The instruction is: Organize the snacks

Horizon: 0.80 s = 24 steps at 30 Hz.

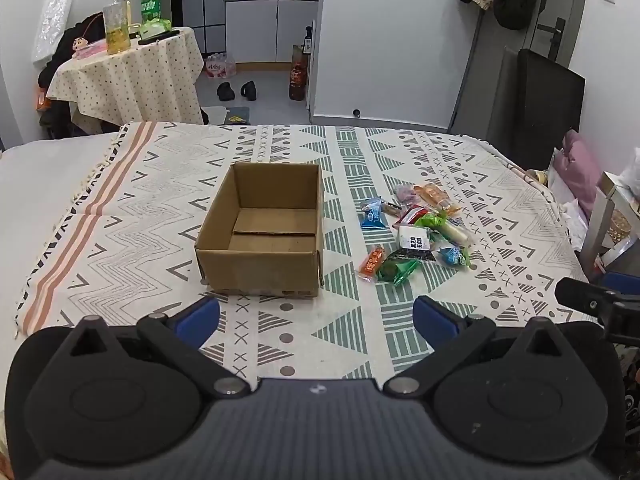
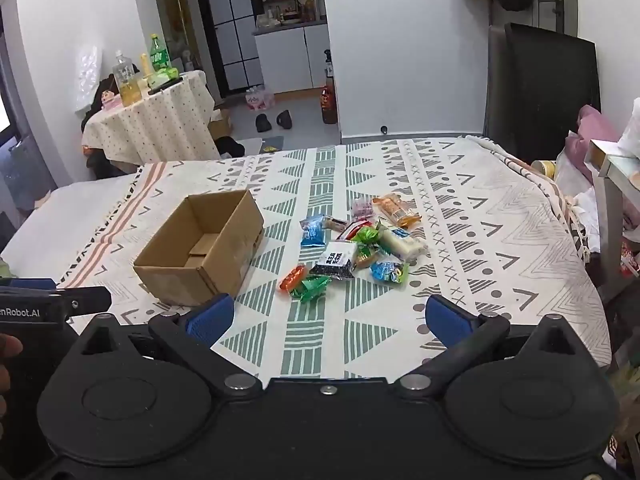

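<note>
The left claw (image 1: 316, 320) hangs low over the near edge of a bed covered by a patterned blanket (image 1: 280, 148), its blue pads spread wide with nothing between them. Straight ahead at 12 o'clock from it sits an open cardboard box (image 1: 262, 228), upright and empty, its flat bottom flaps showing. At about 1 o'clock, just beside the box's right wall but not touching it, lies a loose pile of wrapped snacks (image 1: 416, 232): a blue packet (image 1: 372, 216) nearest the box, an orange packet (image 1: 371, 262) and a green packet (image 1: 396, 270) on the near side, a white-labelled black packet (image 1: 414, 240) in the middle, and a pale tube-shaped snack (image 1: 456, 232) toward the far right. The right claw (image 2: 328, 320) is likewise spread wide and holds nothing; in its view the box (image 2: 200, 248) lies at 11 o'clock and the snack pile (image 2: 356, 244) at 12 o'clock, close ahead of the fingertips. At the left edge of the right wrist view, part of the other gripper and some fingers of the person's hand (image 2: 10, 350) show. Beyond the bed, at 10 o'clock, a small worktop with a dotted cloth (image 1: 128, 76) carries bottles.
</note>
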Each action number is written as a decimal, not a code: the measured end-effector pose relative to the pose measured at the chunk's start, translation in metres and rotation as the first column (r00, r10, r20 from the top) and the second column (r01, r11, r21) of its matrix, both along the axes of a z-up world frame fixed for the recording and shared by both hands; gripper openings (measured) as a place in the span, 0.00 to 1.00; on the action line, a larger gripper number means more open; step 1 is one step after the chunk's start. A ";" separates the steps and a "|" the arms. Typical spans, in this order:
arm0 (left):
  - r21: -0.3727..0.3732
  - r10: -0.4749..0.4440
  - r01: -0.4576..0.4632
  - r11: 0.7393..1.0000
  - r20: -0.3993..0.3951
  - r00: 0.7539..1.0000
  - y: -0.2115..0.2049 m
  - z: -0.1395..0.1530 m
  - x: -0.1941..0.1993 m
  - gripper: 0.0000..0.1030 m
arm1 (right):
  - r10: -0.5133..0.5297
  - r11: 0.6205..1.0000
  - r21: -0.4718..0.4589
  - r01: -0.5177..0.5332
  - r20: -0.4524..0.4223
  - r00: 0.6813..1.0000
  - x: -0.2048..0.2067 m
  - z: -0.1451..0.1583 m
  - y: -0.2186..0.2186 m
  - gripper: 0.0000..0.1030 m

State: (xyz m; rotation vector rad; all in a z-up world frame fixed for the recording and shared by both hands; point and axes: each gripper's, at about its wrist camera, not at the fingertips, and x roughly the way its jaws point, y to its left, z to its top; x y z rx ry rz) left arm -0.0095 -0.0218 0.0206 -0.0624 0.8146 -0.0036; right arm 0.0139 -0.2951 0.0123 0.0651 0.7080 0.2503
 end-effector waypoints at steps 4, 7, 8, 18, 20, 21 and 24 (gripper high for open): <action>-0.005 -0.003 0.003 1.000 0.000 1.000 -0.003 0.001 -0.003 0.99 | 0.008 1.000 0.006 -0.008 0.004 1.000 -0.003 0.001 -0.002 1.00; -0.005 -0.007 0.007 1.000 0.003 1.000 -0.005 0.003 -0.005 0.99 | 0.005 1.000 -0.002 -0.005 0.007 1.000 -0.007 0.002 -0.002 1.00; -0.005 -0.009 0.009 1.000 0.005 1.000 -0.006 0.003 -0.007 0.99 | 0.007 1.000 -0.004 -0.007 0.009 1.000 -0.008 0.002 -0.002 1.00; -0.003 -0.011 0.011 1.000 0.008 1.000 -0.010 0.005 -0.014 0.99 | 0.018 1.000 0.003 -0.018 0.017 1.000 -0.016 0.008 -0.002 1.00; 0.000 -0.013 0.013 1.000 0.010 1.000 -0.011 0.005 -0.014 0.99 | 0.015 1.000 0.005 -0.015 0.020 1.000 -0.017 0.009 -0.003 1.00; 0.002 -0.013 0.013 1.000 0.013 1.000 -0.010 0.005 -0.016 0.99 | 0.011 1.000 0.006 -0.011 0.020 1.000 -0.017 0.008 -0.004 1.00; -0.005 -0.004 0.004 1.000 0.020 1.000 -0.007 0.007 -0.020 0.99 | 0.006 1.000 0.009 -0.007 0.024 1.000 -0.019 0.009 -0.006 1.00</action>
